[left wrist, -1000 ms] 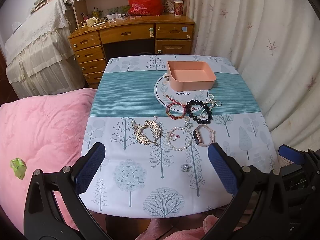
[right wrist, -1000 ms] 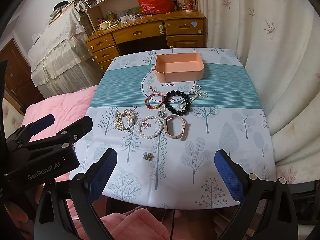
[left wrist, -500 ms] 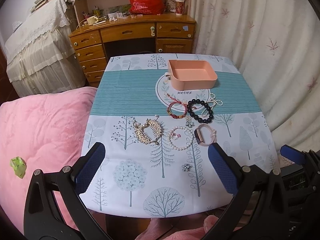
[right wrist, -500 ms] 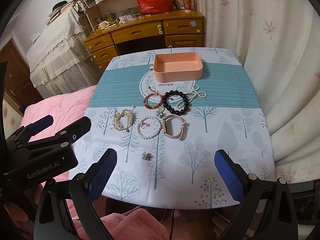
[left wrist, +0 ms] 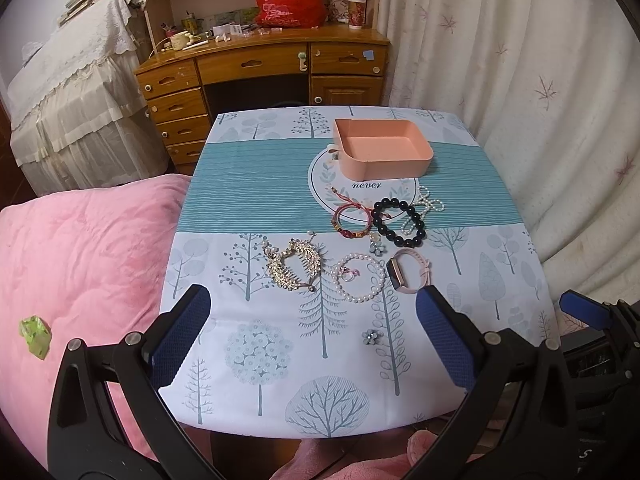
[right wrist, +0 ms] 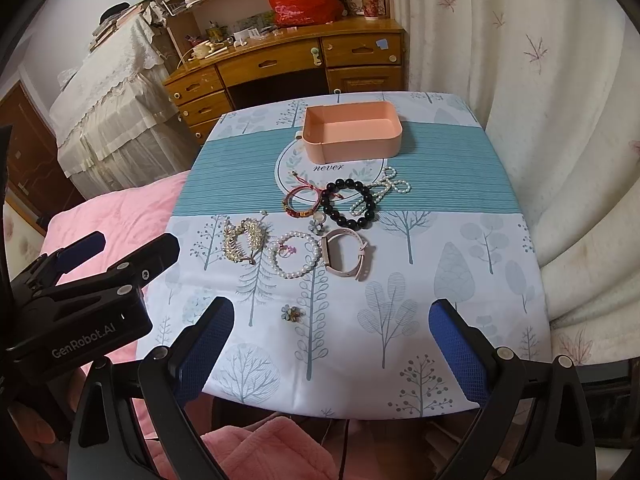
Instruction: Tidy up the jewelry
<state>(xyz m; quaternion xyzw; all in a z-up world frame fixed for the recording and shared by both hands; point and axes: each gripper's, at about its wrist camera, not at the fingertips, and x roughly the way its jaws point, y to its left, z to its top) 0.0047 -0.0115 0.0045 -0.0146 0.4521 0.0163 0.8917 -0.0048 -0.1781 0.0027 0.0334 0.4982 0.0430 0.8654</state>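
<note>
An empty pink box [left wrist: 380, 152] [right wrist: 352, 134] stands at the table's far middle. Jewelry lies in front of it: a red cord bracelet [left wrist: 351, 222] [right wrist: 302, 202], a black bead bracelet [left wrist: 398, 220] [right wrist: 350, 204], a white pearl strand [left wrist: 424, 208], a gold leaf piece [left wrist: 294, 266] [right wrist: 244, 240], a pearl bracelet [left wrist: 360, 278] [right wrist: 298, 254], a pink watch [left wrist: 410, 274] [right wrist: 346, 258] and a small flower brooch [left wrist: 372, 336] [right wrist: 293, 313]. My left gripper [left wrist: 312, 320] is open above the near table edge. My right gripper [right wrist: 332, 332] is open near the brooch. Both are empty.
The table carries a tree-print cloth [left wrist: 256, 344]. A pink quilt [left wrist: 80, 260] lies to the left, a white curtain [left wrist: 540, 80] hangs to the right, and a wooden desk [left wrist: 260, 64] with a red bag stands behind.
Both grippers have drifted slightly forward toward the table; the jewelry and box have not moved. Both grippers stay open.
</note>
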